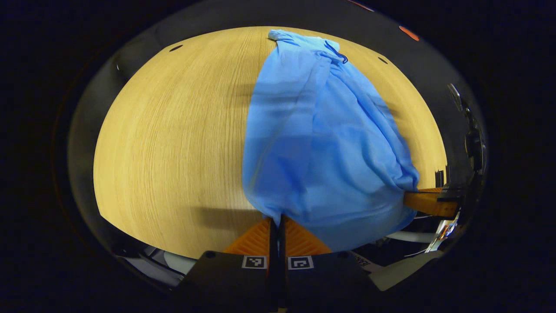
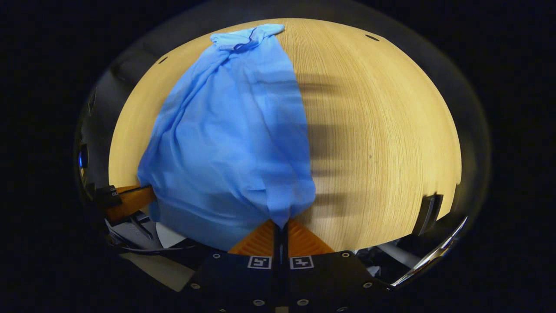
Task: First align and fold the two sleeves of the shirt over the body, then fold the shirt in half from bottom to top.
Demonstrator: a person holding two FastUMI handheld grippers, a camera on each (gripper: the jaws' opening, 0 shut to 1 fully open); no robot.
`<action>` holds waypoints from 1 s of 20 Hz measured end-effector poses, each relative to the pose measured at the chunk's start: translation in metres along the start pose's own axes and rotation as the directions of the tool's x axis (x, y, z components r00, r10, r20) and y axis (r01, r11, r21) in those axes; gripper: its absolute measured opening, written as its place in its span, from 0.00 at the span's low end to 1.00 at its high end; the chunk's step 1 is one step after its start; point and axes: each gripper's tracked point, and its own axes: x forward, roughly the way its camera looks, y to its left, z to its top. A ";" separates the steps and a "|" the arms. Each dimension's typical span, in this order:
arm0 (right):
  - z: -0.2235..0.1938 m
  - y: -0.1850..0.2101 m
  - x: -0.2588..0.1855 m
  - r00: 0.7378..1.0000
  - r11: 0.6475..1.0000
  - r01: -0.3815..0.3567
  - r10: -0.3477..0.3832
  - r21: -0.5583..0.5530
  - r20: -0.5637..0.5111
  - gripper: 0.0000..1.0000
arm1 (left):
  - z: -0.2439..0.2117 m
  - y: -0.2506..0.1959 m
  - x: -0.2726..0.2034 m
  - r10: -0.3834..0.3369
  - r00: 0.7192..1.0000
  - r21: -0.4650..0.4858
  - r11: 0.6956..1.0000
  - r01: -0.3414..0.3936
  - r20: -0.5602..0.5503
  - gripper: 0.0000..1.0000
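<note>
With both bottom corners pinched, the bottom-to-top fold looks to be in hand. The left gripper [image 1: 276, 221] has its fingers pressed together on the shirt [image 1: 321, 143], which stretches ahead of it and to its right across the wooden table [image 1: 173, 143]. The right gripper [image 2: 280, 226] nips the opposite corner, cloth [image 2: 234, 139] running ahead and to its left (collar at the far end). Next, judging by this: carry both corners forward evenly to the collar.

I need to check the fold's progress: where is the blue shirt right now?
The blue shirt stretches across the wooden table, its near hem lifted and pinched at one corner by the left gripper and at the other by the right gripper.
</note>
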 end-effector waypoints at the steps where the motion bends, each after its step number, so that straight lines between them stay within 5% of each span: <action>1: 0.011 -0.001 -0.004 1.000 1.000 -0.003 0.003 -0.006 0.023 0.01 | 0.004 0.000 -0.004 -0.005 1.000 -0.008 1.000 0.005 0.011 0.04; 8: 0.070 -0.002 -0.024 0.992 0.999 -0.038 0.038 0.002 0.121 0.01 | 0.087 0.005 -0.025 -0.010 0.989 0.005 1.000 0.010 0.149 0.04; 20: 0.216 -0.014 -0.064 0.945 0.998 0.012 0.007 -0.058 0.328 0.01 | 0.241 0.003 -0.052 -0.047 0.947 0.059 0.998 0.029 0.318 0.04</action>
